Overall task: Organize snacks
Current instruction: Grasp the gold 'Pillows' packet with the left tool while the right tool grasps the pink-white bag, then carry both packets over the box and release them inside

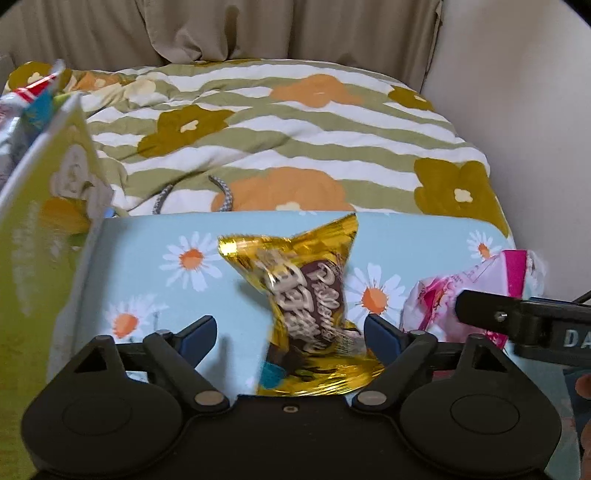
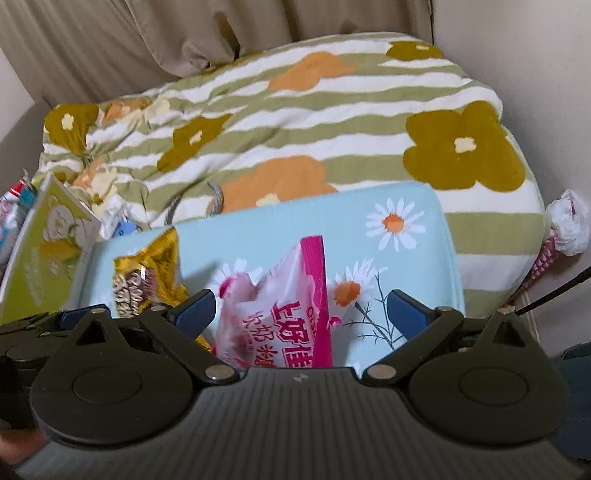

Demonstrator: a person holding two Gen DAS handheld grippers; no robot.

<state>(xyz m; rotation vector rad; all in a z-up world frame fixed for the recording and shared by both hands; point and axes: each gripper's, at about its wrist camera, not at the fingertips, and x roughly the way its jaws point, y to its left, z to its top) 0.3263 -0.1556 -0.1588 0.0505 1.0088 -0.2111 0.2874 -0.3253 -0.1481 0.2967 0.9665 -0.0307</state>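
Gold snack packet (image 1: 306,310): lies on the daisy-print surface, one crimped end toward the left hand-held gripper (image 1: 290,332), the other flared upward; I judge it set out there so each packet can be taken singly.
Gold packet, material: crinkled metallic foil with a brown printed panel, puffed in the middle and pinched at the waist; it looks light and likely to slip or crumple under a hard squeeze.
Pink snack packet (image 2: 280,314): lies just beside the gold one, on its right as seen from the left wrist, its sealed pink edge standing up.
Pink packet, material: thin glossy plastic film, white and pink with red lettering, soft and wrinkled.
Left hand-held gripper, state: jaws apart, blue pads on either side of the gold packet's near end; the right pad sits at the foil's edge, the left pad is clear of it, so nothing is clamped.
Right hand-held gripper (image 2: 299,314), state: jaws apart, straddling the pink packet; neither pad presses it.
Why so held: each gripper looks lined up over its own packet, apparently for a paired pick.
Daisy-print surface (image 1: 155,236): pale blue cloth with white-and-orange daisies, smooth with a rounded corner, resting on the bed.
Green card box (image 1: 40,206): stiff, flat-sided, standing at the left with more packets behind it; probably where snacks are sorted.
Quilt (image 1: 295,122): soft, rumpled, green-and-white stripes with large flowers.
Curtain (image 1: 221,29): beige folds behind.
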